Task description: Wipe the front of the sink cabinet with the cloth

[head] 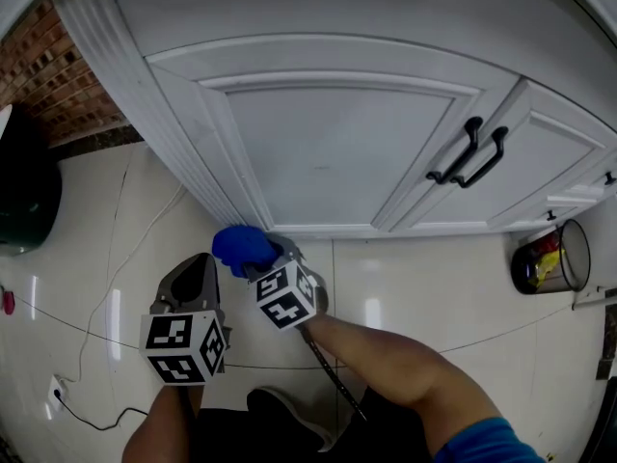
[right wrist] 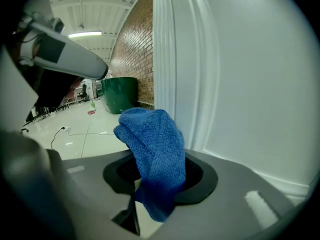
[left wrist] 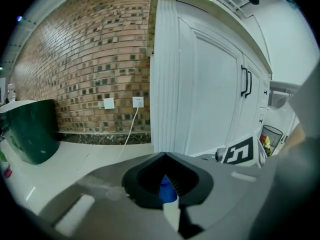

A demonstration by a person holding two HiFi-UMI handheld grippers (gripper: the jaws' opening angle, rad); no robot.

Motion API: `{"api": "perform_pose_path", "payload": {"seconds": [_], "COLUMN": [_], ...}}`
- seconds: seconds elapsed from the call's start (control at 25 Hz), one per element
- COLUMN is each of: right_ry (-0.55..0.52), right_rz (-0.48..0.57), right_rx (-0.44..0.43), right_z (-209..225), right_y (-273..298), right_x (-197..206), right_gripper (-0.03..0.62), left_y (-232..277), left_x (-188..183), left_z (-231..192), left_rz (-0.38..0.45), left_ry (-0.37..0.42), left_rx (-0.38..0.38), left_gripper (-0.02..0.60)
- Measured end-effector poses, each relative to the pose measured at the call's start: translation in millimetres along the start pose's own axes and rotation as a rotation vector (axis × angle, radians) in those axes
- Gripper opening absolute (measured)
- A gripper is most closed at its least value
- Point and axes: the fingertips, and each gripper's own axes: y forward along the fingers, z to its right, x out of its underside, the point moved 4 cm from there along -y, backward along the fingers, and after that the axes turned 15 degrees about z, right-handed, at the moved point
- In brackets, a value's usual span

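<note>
The white sink cabinet front (head: 337, 133) fills the upper head view, with a panelled door and a fluted post (head: 154, 114) at its left. My right gripper (head: 268, 258) is shut on a bunched blue cloth (head: 243, 246), low down by the door's bottom left corner. In the right gripper view the cloth (right wrist: 152, 139) hangs out of the jaws (right wrist: 159, 156), close to the post (right wrist: 172, 59); contact cannot be made out. My left gripper (head: 196, 280) hovers over the floor just left of it, jaws closed with nothing held (left wrist: 164, 156).
Two black door handles (head: 469, 152) sit on the cabinet's right. A dark green bin (head: 24, 196) stands at the left against a brick wall (left wrist: 85, 59). A white cable (head: 111, 283) runs across the tiled floor from wall sockets (left wrist: 122, 102). A mesh wastebasket (head: 551, 258) stands at the right.
</note>
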Motion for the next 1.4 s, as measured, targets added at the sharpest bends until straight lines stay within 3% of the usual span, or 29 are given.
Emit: {"api": "perform_pose_path", "payload": {"seconds": [0.52, 0.8, 1.04, 1.4], "right_ry": [0.007, 0.006, 0.031, 0.111], "right_rz": [-0.089, -0.144, -0.165, -0.198], "right_rx": [0.113, 0.202, 0.318, 0.554], "right_z": [84, 132, 179, 259], "right_y": [-85, -139, -194, -298], "right_x": [19, 34, 42, 70], "right_gripper": [0.163, 0.164, 0.163, 0.163], "left_y": [45, 70, 91, 110], "left_x": [-15, -22, -20, -14], "left_z": [83, 150, 222, 310], "left_rz": [0.005, 0.016, 0.008, -0.013], "left_ry": [0.028, 0.021, 0.024, 0.024], "left_rx": [0.112, 0.241, 0.378, 0.506], "left_gripper": [0.006, 0.006, 0.006, 0.006]}}
